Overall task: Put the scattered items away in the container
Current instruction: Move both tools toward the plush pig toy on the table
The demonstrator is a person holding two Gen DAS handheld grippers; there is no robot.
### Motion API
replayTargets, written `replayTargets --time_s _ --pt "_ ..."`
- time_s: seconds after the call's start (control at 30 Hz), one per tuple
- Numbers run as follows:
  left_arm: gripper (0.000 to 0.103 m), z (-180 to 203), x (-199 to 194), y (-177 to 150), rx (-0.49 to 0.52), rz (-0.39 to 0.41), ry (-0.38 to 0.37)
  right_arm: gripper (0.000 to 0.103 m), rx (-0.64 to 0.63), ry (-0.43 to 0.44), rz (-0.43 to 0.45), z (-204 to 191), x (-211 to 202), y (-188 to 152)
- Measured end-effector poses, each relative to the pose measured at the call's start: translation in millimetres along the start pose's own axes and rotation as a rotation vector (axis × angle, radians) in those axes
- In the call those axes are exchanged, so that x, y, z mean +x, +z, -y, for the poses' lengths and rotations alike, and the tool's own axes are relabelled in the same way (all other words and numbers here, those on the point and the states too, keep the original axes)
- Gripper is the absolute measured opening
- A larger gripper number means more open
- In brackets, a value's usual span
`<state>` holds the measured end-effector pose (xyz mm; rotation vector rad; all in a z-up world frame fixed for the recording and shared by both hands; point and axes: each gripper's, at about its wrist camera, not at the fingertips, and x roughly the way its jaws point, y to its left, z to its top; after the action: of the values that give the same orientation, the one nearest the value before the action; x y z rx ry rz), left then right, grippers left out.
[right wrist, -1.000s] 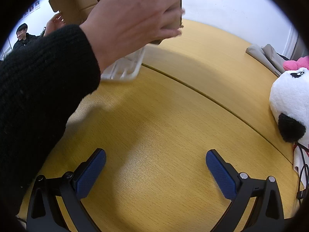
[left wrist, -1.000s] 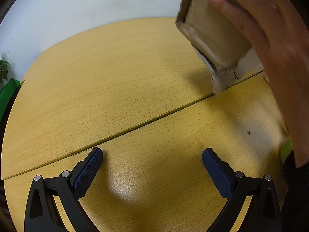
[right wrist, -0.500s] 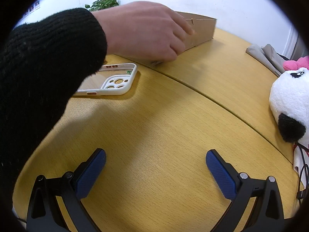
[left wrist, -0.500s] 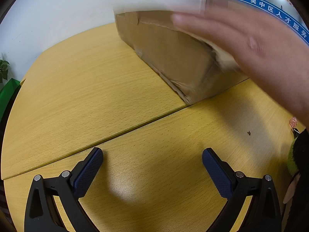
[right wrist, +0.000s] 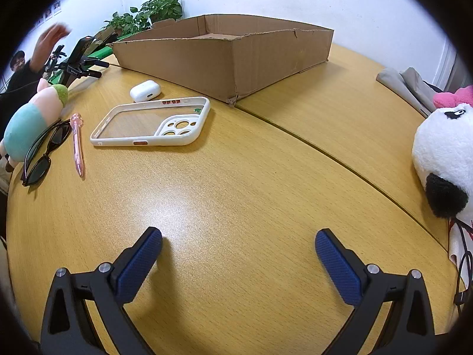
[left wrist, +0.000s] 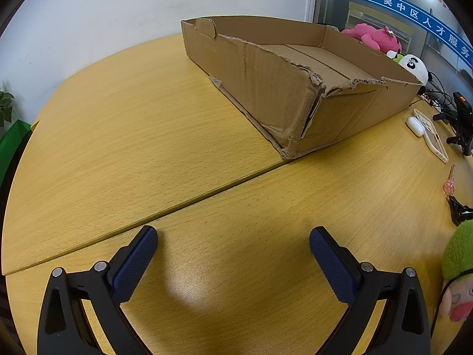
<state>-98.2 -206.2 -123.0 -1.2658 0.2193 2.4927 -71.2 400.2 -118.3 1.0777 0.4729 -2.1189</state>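
A low, torn cardboard box (left wrist: pixel 280 88) (right wrist: pixel 233 59) sits empty on the wooden table, far ahead of both grippers. In the right wrist view a white phone case (right wrist: pixel 153 124), a white earbud case (right wrist: pixel 145 90), a pink pen (right wrist: pixel 77 145), black sunglasses (right wrist: pixel 44 153) and a pig plush (right wrist: pixel 32 118) lie to the left. The left wrist view shows the phone case (left wrist: pixel 431 136) and earbud case (left wrist: pixel 415 125) at its right edge. My left gripper (left wrist: pixel 233 251) and right gripper (right wrist: pixel 239 254) both stand open over bare wood, holding nothing.
A panda plush (right wrist: pixel 443 153) and cables lie at the right. A folded grey cloth (right wrist: pixel 405 85) lies behind it. A black tripod (right wrist: pixel 79 62), plants and a person's raised hand (right wrist: pixel 50 41) are at the far left. A seam (left wrist: pixel 177 207) crosses the table.
The person's hand set the cardboard box down on the table and drew away to the far left. The scattered items have come into view. Neither gripper has moved.
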Motion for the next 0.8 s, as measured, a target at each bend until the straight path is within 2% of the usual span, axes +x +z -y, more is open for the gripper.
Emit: replayTargets --time_s 0.4,0.5,0.57,0.63,0.8 --pt "0.103 2 -1 -1 -0.028 0.0 0.022 0.103 0.012 -0.011 0.0 -1 2 2" --pt "0.103 11 -10 -11 -0.115 0.003 0.091 0.103 0.104 -0.074 0.0 -4 3 3" --pt "0.103 19 -17 -22 -0.135 0.004 0.109 0.103 0.168 -0.122 0.0 -7 2 1" --pt "0.103 27 -18 -29 -0.126 0.004 0.101 0.103 0.227 -0.166 -0.001 -12 2 0" --pt "0.103 52 -27 -49 -0.026 0.003 0.029 0.103 0.31 -0.226 -0.002 -11 6 6"
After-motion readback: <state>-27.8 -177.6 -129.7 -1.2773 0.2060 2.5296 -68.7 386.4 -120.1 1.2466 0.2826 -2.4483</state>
